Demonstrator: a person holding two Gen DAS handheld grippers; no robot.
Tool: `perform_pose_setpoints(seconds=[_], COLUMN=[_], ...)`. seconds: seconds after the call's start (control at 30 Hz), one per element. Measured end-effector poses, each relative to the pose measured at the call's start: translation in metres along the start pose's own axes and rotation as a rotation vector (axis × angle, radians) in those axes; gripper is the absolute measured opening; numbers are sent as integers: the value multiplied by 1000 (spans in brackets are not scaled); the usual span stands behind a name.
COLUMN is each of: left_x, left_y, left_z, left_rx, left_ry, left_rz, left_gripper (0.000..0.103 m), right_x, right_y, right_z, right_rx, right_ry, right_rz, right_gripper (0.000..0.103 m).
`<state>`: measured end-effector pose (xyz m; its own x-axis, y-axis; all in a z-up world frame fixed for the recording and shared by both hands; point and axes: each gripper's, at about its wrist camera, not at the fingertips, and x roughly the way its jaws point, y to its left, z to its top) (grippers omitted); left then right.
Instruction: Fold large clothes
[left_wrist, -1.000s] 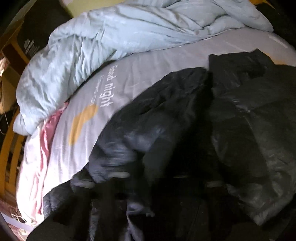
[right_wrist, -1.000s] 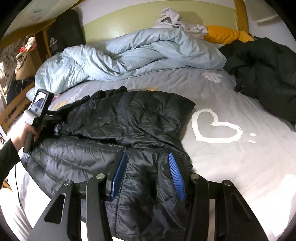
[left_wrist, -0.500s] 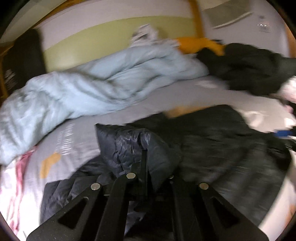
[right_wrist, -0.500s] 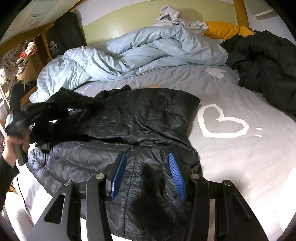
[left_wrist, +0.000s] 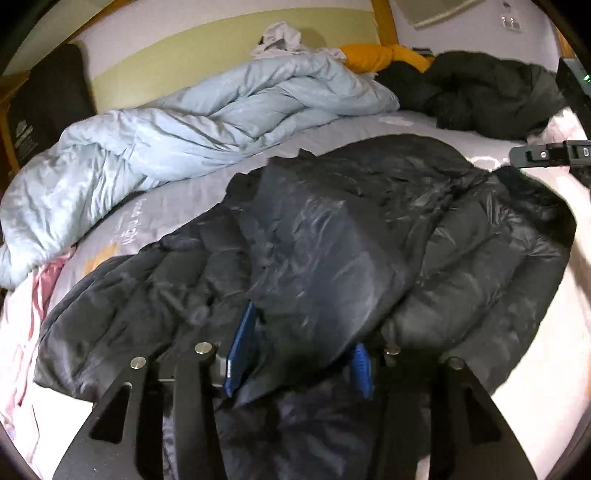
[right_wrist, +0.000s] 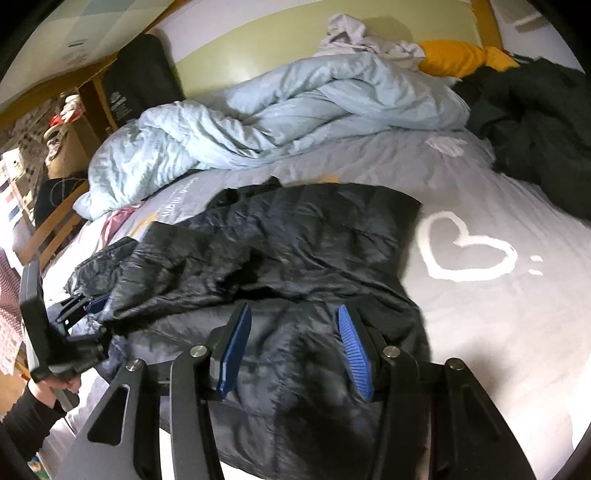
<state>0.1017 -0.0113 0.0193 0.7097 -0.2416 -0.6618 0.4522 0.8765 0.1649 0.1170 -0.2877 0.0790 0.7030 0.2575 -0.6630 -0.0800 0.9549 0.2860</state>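
Note:
A black puffer jacket (left_wrist: 461, 229) lies spread on the grey bed sheet (right_wrist: 480, 332). One sleeve (left_wrist: 314, 258) is folded over the jacket's body. Its end bulges between the blue pads (left_wrist: 242, 347) of my left gripper (left_wrist: 299, 354), whose jaws are opening and stand apart. In the right wrist view the left gripper (right_wrist: 83, 308) sits at the jacket's (right_wrist: 314, 236) left edge, held by a hand (right_wrist: 55, 384). My right gripper (right_wrist: 295, 350) hovers over the jacket's near hem. Its jaws are opening, with flat fabric between the pads, not pinched.
A crumpled light blue duvet (left_wrist: 184, 140) fills the far left of the bed. A dark pile of clothes (left_wrist: 480, 92) and an orange pillow (left_wrist: 373, 55) lie at the far right. A white heart print (right_wrist: 465, 251) marks the sheet right of the jacket. Wooden furniture (right_wrist: 51, 229) stands left.
My left gripper has lifted the sleeve from the jacket's left side, swung it over the body and parted its jaws. The right gripper has stayed in place, its jaws slightly wider.

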Motion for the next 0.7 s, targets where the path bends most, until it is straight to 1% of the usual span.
perform_pose_setpoints(seconds=[0.07,0.13,0.17,0.2,0.23,0.37,0.43,0.47,0.53,0.57,0.6,0.63,0.67,0.7], left_x=[-5,-14,-17,-22,-27,-47,-58,-63,-72,-76,-78,-81,-82,-81], left_y=[9,21,26,30,35,54,66,72,86,93,98,103,109,114], left_z=[0,2,4,5,6,8,8,9,10,11,12,13,13,14], left_rx=[-21,-45,-60,-73,-81,-107,-134,-151,-187,-204,-216,-226,-234,-241], left_ry=[-23,-50,-63,-78,-93,-153,-181,-197,-221,-233,-242,-248,-247,-242], left_rz=[6,15,10,4,2,24,23,24,25,29,37,49,69,92], left_gripper=[47,47,47,47,49,51,51,52,56,56,57,57,57,58], right_x=[6,16,23,33,44,95,116,126,136,137,137,137,137,132], right_y=[13,24,30,37,43,62,68,71,77,82,85,89,91,94], right_z=[5,9,11,14,17,24,23,21,20,19,19,19,20,23], right_rx=[-2,-1,-3,-5,-6,27,35,32,12,-16,-40,-62,-88,-117], right_ry=[-3,15,31,55,82,200,257,283,293,288,280,277,280,255], right_rz=[42,75,83,86,88,103,92,68,43,33,27,29,13,-22], right_gripper=[57,58,60,64,65,65,65,65,65,59,32,19,17,15])
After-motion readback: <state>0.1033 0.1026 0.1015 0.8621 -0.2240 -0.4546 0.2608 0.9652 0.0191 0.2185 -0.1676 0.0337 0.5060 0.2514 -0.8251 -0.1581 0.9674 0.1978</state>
